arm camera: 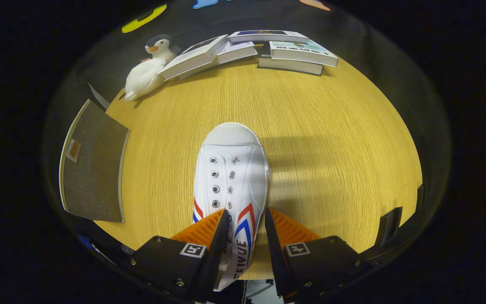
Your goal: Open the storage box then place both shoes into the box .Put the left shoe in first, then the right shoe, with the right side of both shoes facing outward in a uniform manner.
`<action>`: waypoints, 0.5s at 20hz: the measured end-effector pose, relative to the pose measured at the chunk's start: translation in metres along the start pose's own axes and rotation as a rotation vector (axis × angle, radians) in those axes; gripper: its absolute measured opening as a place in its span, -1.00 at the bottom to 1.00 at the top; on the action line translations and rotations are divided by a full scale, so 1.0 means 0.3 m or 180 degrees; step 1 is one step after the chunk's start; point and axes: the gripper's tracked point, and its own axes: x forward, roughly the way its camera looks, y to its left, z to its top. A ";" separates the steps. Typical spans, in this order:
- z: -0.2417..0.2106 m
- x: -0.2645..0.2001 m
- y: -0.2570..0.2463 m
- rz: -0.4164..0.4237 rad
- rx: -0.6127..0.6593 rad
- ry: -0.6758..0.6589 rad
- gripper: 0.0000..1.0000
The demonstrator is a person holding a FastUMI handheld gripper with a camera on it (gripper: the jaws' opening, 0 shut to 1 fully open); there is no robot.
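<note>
A white canvas shoe point(230, 169) with red and blue stripes points its toe away from me, over the wooden table point(331, 139). My gripper point(246, 211) is shut on the striped side wall of the shoe near its opening, one finger inside the shoe and the other outside. The heel is hidden below the fingers. The shoe casts a shadow on the table to its right. To the left of the shoe, a grey flat panel with a pale rim point(93, 164), seemingly the storage box's lid, hangs at the table's edge.
At the far side of the table lie several books point(298, 52) and an open book point(207, 57). A stuffed penguin point(150, 69) lies beside them at the far left. Bare wood stretches to the right of the shoe.
</note>
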 end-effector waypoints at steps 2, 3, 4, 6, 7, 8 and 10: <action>-0.015 -0.002 0.005 -0.0016 0.0017 0.0005 -0.07; -0.018 -0.003 0.006 -0.0027 -0.0014 0.0017 -0.07; -0.017 -0.007 -0.011 -0.0114 -0.0059 0.0030 -0.22; -0.016 -0.015 -0.011 -0.0081 0.0082 -0.0002 -0.53; -0.017 -0.009 -0.008 -0.0066 0.0098 -0.0008 -0.53; -0.016 -0.013 -0.013 -0.0084 0.0074 -0.0002 -0.52; -0.005 0.016 -0.025 -0.0124 0.0182 -0.0075 -0.99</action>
